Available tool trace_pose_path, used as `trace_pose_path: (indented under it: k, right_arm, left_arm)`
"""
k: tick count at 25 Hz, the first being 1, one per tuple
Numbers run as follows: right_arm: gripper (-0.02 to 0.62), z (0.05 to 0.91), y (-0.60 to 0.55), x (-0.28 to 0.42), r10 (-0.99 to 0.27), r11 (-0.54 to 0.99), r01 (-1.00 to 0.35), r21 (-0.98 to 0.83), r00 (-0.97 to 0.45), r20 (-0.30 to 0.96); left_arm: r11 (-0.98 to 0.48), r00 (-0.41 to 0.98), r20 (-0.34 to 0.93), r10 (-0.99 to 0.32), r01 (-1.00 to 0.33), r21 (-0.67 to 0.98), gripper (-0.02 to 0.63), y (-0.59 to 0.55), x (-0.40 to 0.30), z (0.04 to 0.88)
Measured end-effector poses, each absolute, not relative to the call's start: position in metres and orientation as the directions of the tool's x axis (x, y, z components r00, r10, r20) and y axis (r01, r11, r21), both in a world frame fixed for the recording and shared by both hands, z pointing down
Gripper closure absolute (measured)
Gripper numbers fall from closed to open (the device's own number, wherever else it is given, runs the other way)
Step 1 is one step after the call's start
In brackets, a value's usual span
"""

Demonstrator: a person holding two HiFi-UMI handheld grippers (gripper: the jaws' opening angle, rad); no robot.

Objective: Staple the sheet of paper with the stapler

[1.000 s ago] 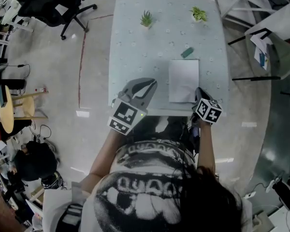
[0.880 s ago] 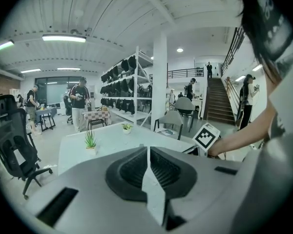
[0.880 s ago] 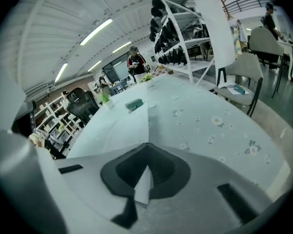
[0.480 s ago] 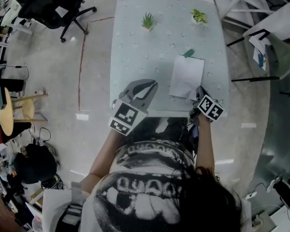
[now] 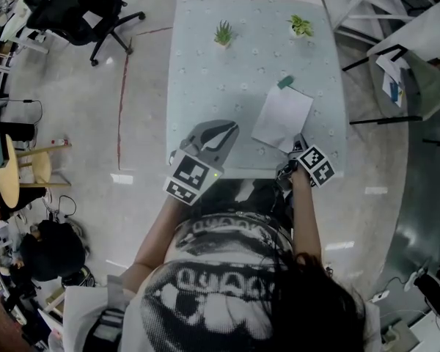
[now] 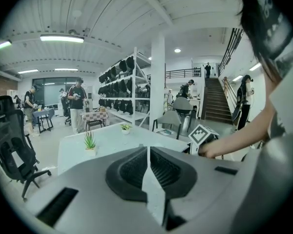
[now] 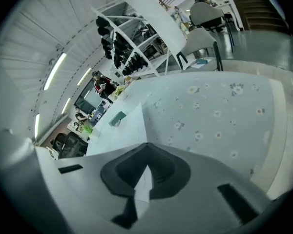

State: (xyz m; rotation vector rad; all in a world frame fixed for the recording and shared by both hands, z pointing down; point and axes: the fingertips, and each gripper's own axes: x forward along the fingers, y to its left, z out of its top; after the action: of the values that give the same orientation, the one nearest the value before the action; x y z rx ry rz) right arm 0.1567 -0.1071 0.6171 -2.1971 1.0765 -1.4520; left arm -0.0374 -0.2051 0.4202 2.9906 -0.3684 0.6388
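Clamping the sheet (image 5: 282, 116), the right tongs (image 5: 293, 146) have swung it askew; left tongs (image 5: 218, 132) stay together.

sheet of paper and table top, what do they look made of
Sheet of paper: thin matte white paper, seemingly flexing where the right gripper pinches its corner. Table: top looks like a pale flower-print cloth or vinyl cover with slight sheen; which one is unclear.

sheet of paper (image 5: 282, 116): white | stapler (image 5: 285, 82): teal | table (image 5: 205, 72): pale blue, small flowers

Open-plan lab, storage racks (image 6: 119, 82), office chair (image 5: 81, 9)
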Motion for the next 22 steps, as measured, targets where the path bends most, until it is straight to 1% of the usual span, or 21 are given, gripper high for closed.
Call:
trace_pose_path:
  k: [2, 7, 9, 12, 14, 17, 20, 22]
  right_arm:
    - [0.591, 0.618, -0.11, 0.15, -0.721, -0.679, -0.409, -0.61, 0.212, 0.66]
    - [0.591, 0.616, -0.113, 0.148, -0.712, -0.68, -0.453, -0.576, 0.221, 0.667]
    - [0.491, 0.613, -0.114, 0.149, -0.721, -0.666, -0.475, -0.575, 0.209, 0.661]
    - [0.494, 0.605, -0.114, 0.15, -0.724, -0.648, -0.529, -0.548, 0.204, 0.659]
    - [0.497, 0.599, -0.116, 0.151, -0.73, -0.621, -0.589, -0.517, 0.195, 0.655]
    - [0.52, 0.585, -0.129, 0.155, -0.757, -0.525, -0.716, -0.459, 0.146, 0.637]
    - [0.54, 0.569, -0.151, 0.159, -0.778, -0.365, -0.857, -0.363, 0.067, 0.625]
    - [0.558, 0.56, -0.169, 0.16, -0.783, -0.242, -0.925, -0.294, 0.007, 0.622]
  left_arm:
    - [-0.969, 0.885, 0.41, -0.219, -0.245, 0.012, 0.591, -0.205, -0.039, 0.421]
    - [-0.965, 0.881, 0.412, -0.232, -0.262, 0.015, 0.591, -0.21, -0.044, 0.423]
    - [-0.963, 0.881, 0.41, -0.238, -0.269, 0.019, 0.591, -0.212, -0.046, 0.423]
    - [-0.96, 0.882, 0.405, -0.242, -0.277, 0.028, 0.591, -0.216, -0.048, 0.423]
    - [-0.96, 0.884, 0.401, -0.242, -0.278, 0.033, 0.591, -0.217, -0.047, 0.424]
    - [-0.96, 0.888, 0.391, -0.24, -0.277, 0.04, 0.591, -0.215, -0.041, 0.425]
    - [-0.957, 0.892, 0.38, -0.246, -0.285, 0.051, 0.591, -0.212, -0.032, 0.424]
    - [-0.954, 0.892, 0.374, -0.254, -0.295, 0.055, 0.591, -0.211, -0.027, 0.424]
